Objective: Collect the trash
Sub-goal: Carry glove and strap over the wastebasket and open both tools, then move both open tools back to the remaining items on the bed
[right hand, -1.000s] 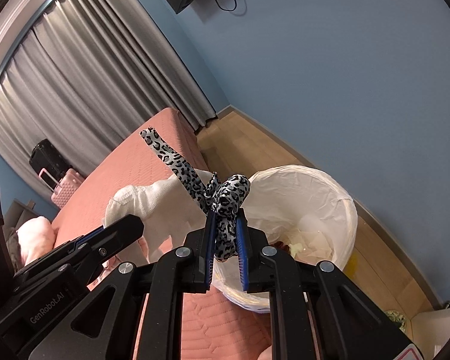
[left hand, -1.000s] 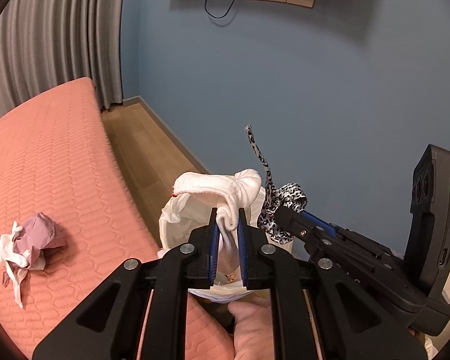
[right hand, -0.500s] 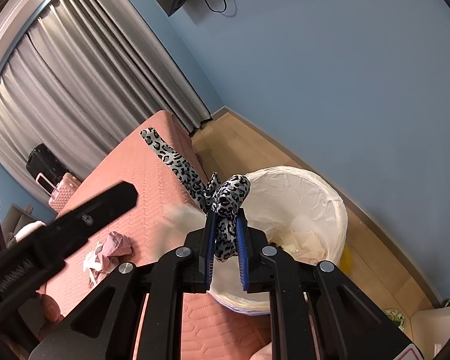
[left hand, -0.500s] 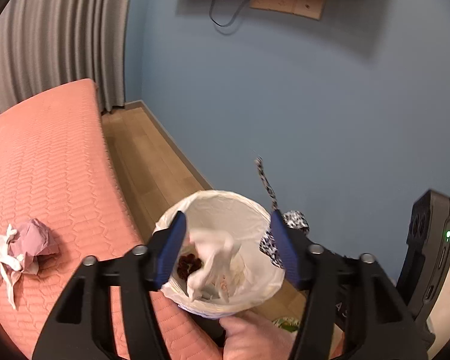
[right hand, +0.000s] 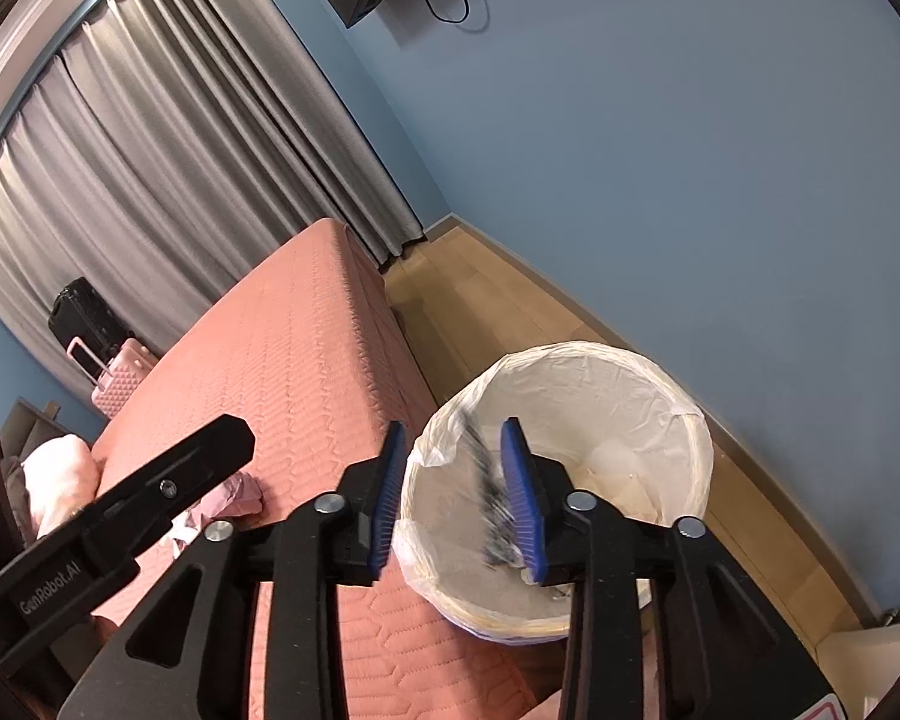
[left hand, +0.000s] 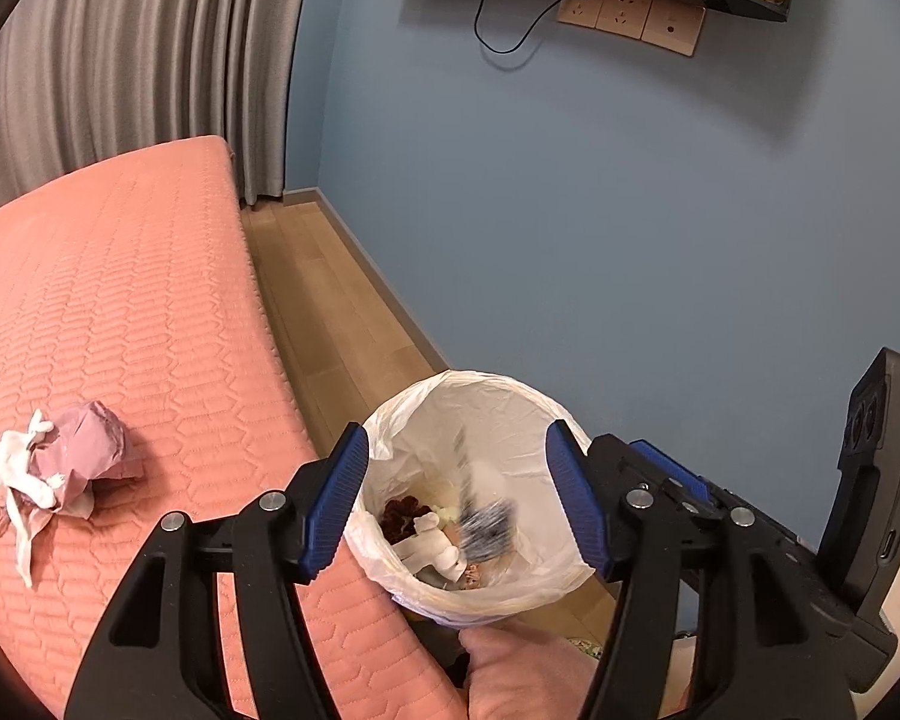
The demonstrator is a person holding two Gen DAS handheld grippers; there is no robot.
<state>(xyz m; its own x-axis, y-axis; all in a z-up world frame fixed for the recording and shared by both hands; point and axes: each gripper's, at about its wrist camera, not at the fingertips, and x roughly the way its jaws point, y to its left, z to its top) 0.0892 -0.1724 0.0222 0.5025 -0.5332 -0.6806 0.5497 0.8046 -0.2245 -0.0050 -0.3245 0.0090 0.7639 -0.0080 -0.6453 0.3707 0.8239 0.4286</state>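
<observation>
Dropping a spotted strap (right hand: 491, 498) into the bin (right hand: 693, 420), the right gripper (right hand: 456, 495) opens, left gripper (left hand: 456, 495) apart and empty; it could snag the liner's rim.

Open mouth of the bin sitting clear beneath both grippers

The round white-lined wicker waste bin (left hand: 450, 402) is standing between the salmon-pink quilted bed (left hand: 120, 312) and the blue wall (left hand: 630, 210), leaving a bare strip of wooden floor (left hand: 324, 300) running behind it. A crumpled pink-and-white paper wad (left hand: 60, 468) is lying alone on the bed's surface, well apart from the bin.
</observation>
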